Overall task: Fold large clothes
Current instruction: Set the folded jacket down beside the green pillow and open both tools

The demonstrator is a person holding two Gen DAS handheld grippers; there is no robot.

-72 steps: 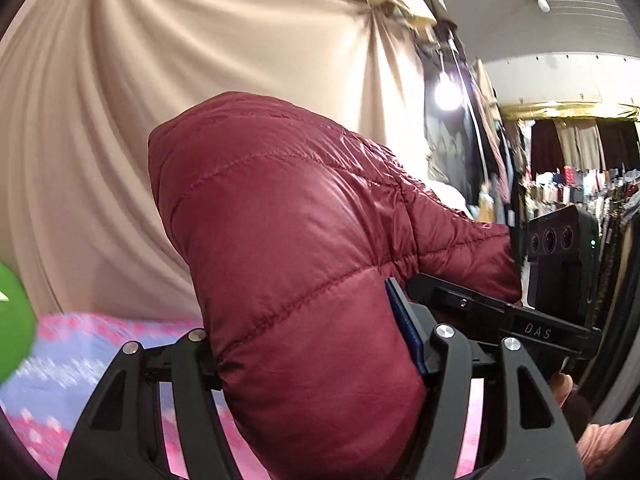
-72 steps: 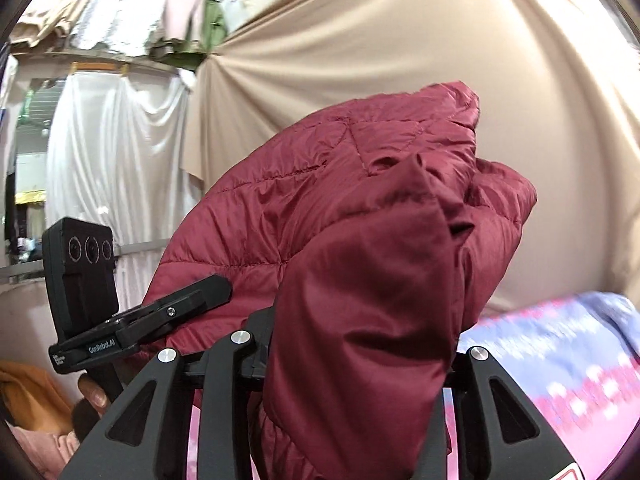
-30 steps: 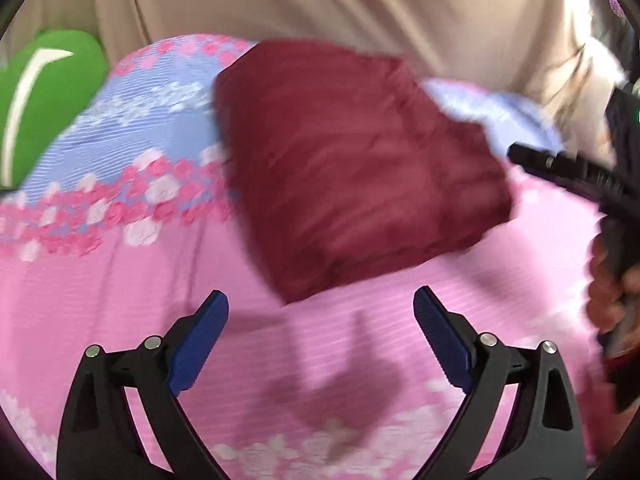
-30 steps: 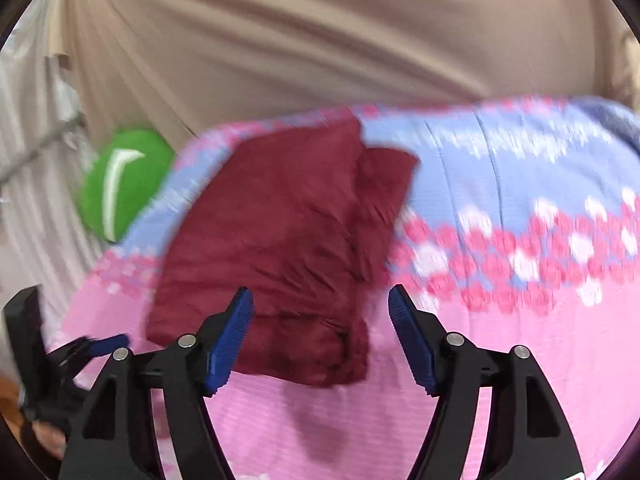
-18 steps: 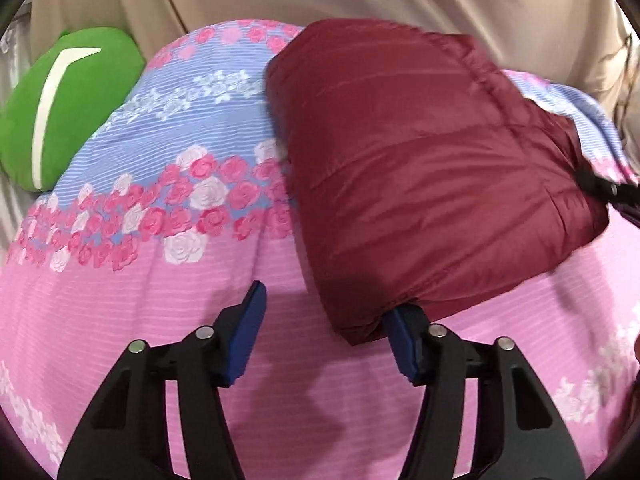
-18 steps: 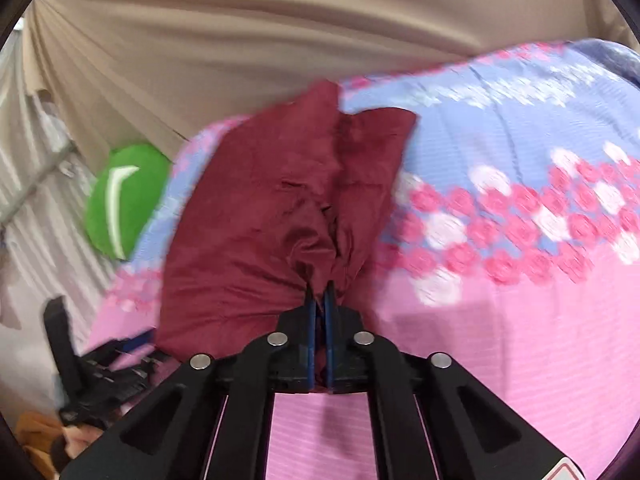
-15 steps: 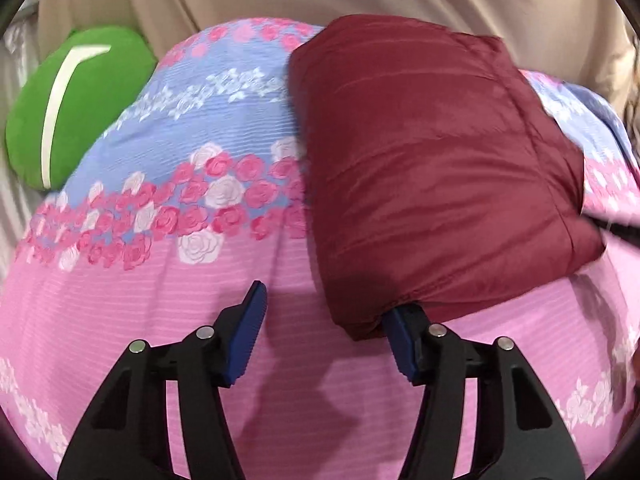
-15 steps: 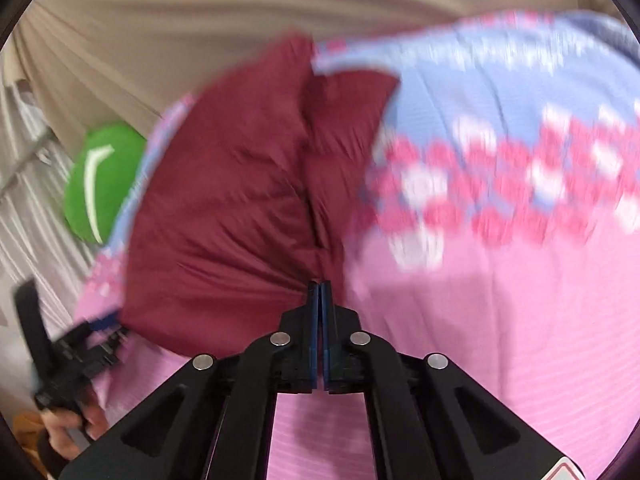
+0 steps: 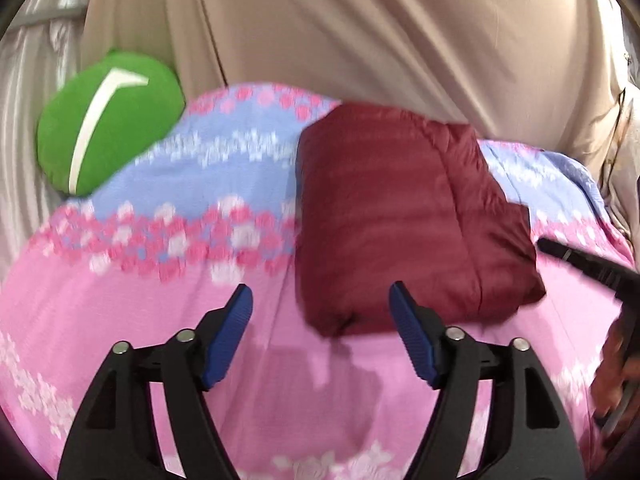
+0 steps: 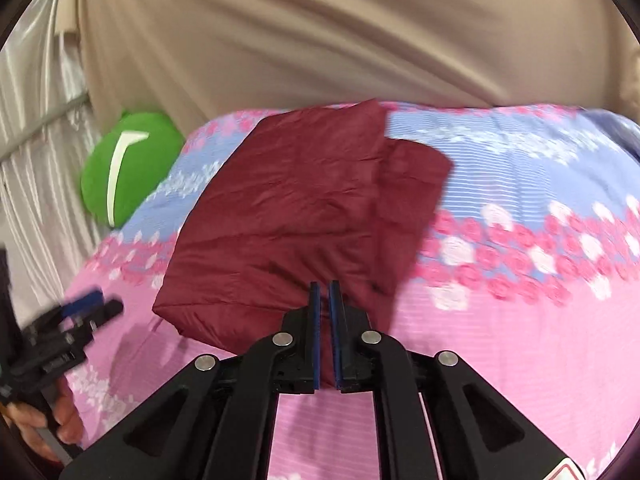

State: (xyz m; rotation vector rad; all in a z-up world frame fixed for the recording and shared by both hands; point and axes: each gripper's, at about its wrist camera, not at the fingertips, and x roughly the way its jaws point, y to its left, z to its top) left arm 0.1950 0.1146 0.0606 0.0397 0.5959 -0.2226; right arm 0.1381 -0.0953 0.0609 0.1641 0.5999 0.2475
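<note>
A dark red quilted jacket (image 9: pixel 400 224) lies folded into a thick rectangle on the pink and blue flowered bed cover (image 9: pixel 168 248). My left gripper (image 9: pixel 320 312) is open and empty, just short of the jacket's near left corner. In the right wrist view the jacket (image 10: pixel 296 216) lies ahead, with a folded flap at its right side. My right gripper (image 10: pixel 324 296) has its jaws nearly together with a thin gap, at the jacket's near edge. I cannot tell if cloth is pinched between them.
A green cushion (image 9: pixel 104 136) with a white stripe lies at the bed's far left corner. A beige curtain (image 9: pixel 360 32) hangs behind the bed. The other gripper shows at the right edge of the left view (image 9: pixel 592 272) and at the lower left of the right view (image 10: pixel 60 340).
Both grippers carried the jacket in the air, then laid it on the bed. The left gripper has since pulled back from the jacket's corner. The right jaws closed at the near edge.
</note>
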